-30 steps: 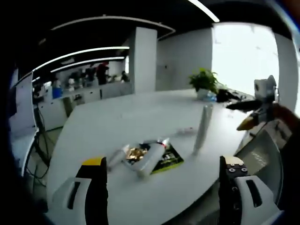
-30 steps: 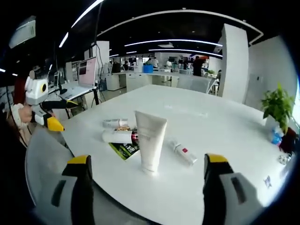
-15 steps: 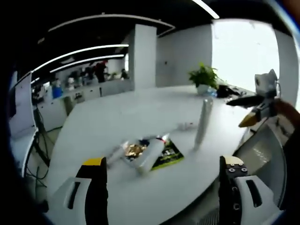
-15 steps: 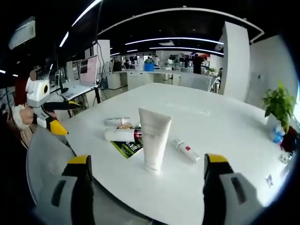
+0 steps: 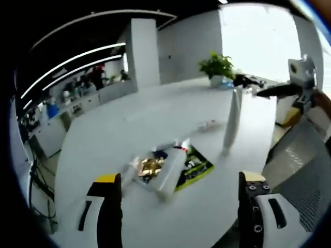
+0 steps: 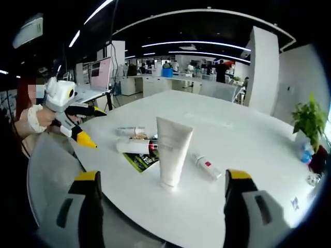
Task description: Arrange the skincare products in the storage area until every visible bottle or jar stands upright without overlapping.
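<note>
A tall white tube point(image 6: 173, 152) stands upright on its cap near the front of the white table point(image 6: 243, 134). To its left lie a white bottle with a red band point(image 6: 135, 146) and a smaller bottle point(image 6: 129, 132), over a green leaflet point(image 6: 140, 161). A small tube with a red label point(image 6: 207, 166) lies to the right. My right gripper point(image 6: 163, 176) is open, short of the table. My left gripper point(image 5: 178, 181) is open above the lying pile point(image 5: 165, 173); the upright tube point(image 5: 232, 121) stands beyond. The left gripper point(image 6: 92, 125) also hangs open at the table's left edge.
A potted plant point(image 6: 309, 116) stands at the table's far end, with small items beside it. Grey chair backs point(image 6: 51, 175) point(image 5: 305, 170) sit against the table's near edge. A monitor point(image 6: 101, 75) is behind at the left. The right gripper point(image 5: 278, 105) shows past the table's edge.
The left gripper has moved in toward the table and the lying bottles, and its view has tilted. The products lie as before. The right gripper has barely moved.
</note>
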The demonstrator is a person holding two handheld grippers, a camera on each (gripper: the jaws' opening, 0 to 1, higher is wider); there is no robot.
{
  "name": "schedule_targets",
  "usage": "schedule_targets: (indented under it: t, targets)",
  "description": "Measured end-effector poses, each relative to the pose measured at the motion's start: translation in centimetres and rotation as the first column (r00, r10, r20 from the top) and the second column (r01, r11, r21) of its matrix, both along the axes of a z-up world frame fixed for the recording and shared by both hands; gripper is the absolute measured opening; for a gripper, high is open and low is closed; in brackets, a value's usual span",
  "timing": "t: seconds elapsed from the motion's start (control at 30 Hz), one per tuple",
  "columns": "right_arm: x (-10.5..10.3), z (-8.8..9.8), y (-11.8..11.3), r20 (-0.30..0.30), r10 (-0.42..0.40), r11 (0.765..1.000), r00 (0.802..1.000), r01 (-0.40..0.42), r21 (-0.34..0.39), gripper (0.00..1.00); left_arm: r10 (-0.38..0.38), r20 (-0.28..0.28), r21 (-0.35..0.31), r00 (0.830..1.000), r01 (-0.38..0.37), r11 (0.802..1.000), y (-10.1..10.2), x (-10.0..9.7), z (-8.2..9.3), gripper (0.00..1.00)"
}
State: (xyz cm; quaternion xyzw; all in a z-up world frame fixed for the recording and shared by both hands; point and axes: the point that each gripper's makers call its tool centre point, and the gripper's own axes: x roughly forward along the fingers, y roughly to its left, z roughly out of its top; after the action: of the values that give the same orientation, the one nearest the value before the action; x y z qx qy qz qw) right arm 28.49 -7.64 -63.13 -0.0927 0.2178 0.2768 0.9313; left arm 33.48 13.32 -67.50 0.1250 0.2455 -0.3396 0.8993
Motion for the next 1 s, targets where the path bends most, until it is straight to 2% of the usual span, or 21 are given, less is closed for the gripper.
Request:
schedule_targets:
  t: [0.17, 0.23, 0.3, 0.37, 0.4, 0.53, 0.67, 0.7, 0.77, 0.83, 0.87, 0.97, 1.0]
  targets:
    - [0.2, 0.3, 0.4, -0.005, 0.006, 0.999, 1.0, -0.006, 0.05, 0.99, -0.06, -0.049, 0.081, 0.997, 0.063, 0.995, -0.6, 2.0, -2.2, 0.77]
    - [0.3, 0.4, 0.6, -0.006, 0.01, 0.998, 1.0, -0.01, 0.054, 0.99, -0.086, -0.057, 0.112, 0.995, 0.091, 0.989, -1.0, 3.0, -2.9, 0.7]
    - [0.5, 0.3, 0.7, -0.007, 0.014, 0.999, 1.0, -0.014, 0.048, 0.99, -0.112, -0.11, 0.141, 0.988, 0.128, 0.982, -1.5, 3.3, -3.8, 0.64]
    - [0.7, 0.2, 0.7, -0.011, 0.018, 0.999, 1.0, -0.017, 0.045, 0.98, -0.131, -0.116, 0.144, 0.985, 0.147, 0.979, -2.2, 4.1, -4.1, 0.6]
    - [0.8, 0.2, 0.7, -0.013, 0.018, 0.999, 1.0, -0.017, 0.046, 0.98, -0.156, -0.125, 0.161, 0.98, 0.176, 0.971, -2.7, 4.5, -4.4, 0.58]
    - [1.0, 0.1, 0.7, -0.022, 0.023, 0.999, 0.999, -0.022, 0.044, 0.98, -0.183, -0.179, 0.215, 0.967, 0.22, 0.952, -3.5, 5.7, -5.6, 0.54]
    - [1.2, -0.1, 0.6, -0.028, 0.031, 0.999, 0.999, -0.03, 0.038, 0.98, -0.216, -0.22, 0.239, 0.951, 0.267, 0.933, -4.4, 6.1, -6.6, 0.51]
    - [1.2, -0.2, 0.6, -0.033, 0.039, 0.999, 0.999, -0.038, 0.029, 0.98, -0.231, -0.242, 0.26, 0.942, 0.293, 0.92, -4.4, 6.1, -7.1, 0.5]
    - [1.2, -0.4, 0.5, -0.039, 0.047, 0.999, 0.998, -0.047, 0.015, 0.98, -0.215, -0.259, 0.327, 0.942, 0.295, 0.898, -3.7, 6.7, -7.9, 0.5]
    - [1.2, -0.5, 0.4, -0.045, 0.049, 0.999, 0.998, -0.048, 0.01, 0.97, -0.215, -0.271, 0.331, 0.938, 0.301, 0.894, -3.8, 6.9, -8.4, 0.5]
    - [1.2, -0.5, 0.4, -0.047, 0.048, 0.999, 0.998, -0.048, 0.009, 0.97, -0.209, -0.298, 0.326, 0.931, 0.305, 0.895, -3.8, 6.8, -8.8, 0.49]
    - [1.4, -0.7, 0.3, -0.05, 0.046, 0.999, 0.998, -0.045, 0.01, 0.97, -0.218, -0.328, 0.296, 0.919, 0.319, 0.9, -4.2, 6.8, -9.3, 0.47]
    - [1.4, -0.8, 0.3, -0.052, 0.045, 0.999, 0.998, -0.045, 0.01, 0.97, -0.219, -0.352, 0.283, 0.91, 0.327, 0.901, -4.3, 6.6, -9.5, 0.45]
